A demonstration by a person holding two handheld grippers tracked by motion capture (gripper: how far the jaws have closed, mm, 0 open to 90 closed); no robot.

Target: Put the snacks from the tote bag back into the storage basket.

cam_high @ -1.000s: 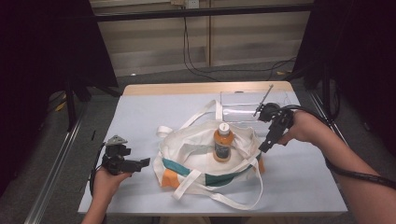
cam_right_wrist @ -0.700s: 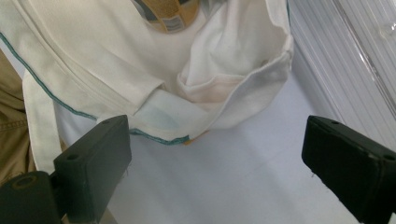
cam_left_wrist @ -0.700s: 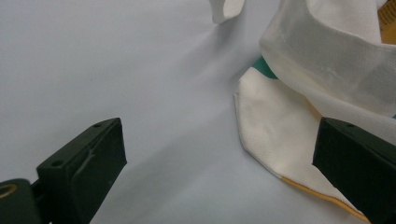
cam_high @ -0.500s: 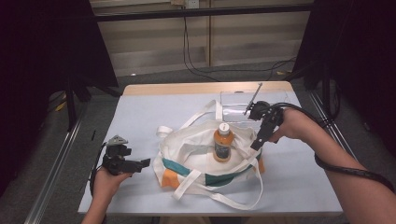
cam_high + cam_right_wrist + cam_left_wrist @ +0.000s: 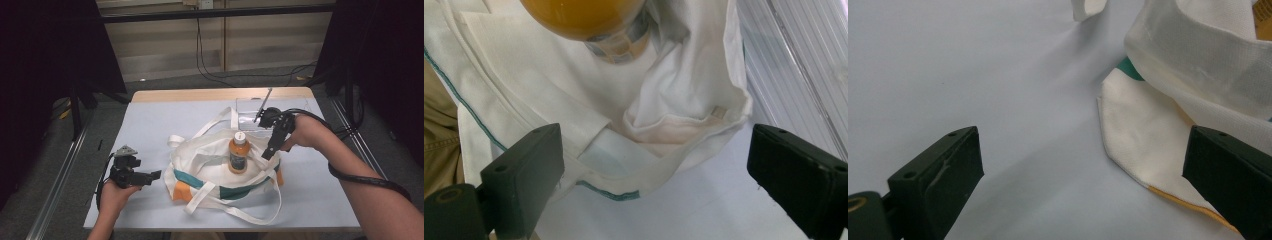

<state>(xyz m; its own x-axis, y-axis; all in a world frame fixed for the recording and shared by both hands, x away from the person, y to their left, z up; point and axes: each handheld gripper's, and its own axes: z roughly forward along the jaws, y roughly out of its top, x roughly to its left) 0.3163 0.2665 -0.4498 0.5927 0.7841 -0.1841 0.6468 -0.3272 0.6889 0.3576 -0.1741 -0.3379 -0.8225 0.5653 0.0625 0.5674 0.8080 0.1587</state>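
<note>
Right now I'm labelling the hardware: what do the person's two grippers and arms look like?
Both are black handheld tools with two flat rectangular fingers bearing small round holes. The left gripper carries a grey three-cornered plate on top. The right gripper trails a thick black cable around the forearm. Both forearms are bare, with no sleeves in view.

My table (image 5: 150, 130) has a pale blue-grey top with a wooden strip along its far edge. A white tote bag (image 5: 210, 170) with teal and orange panels lies on it, straps spread. Behind it sits what looks like a clear plastic tray (image 5: 247, 107).
</note>
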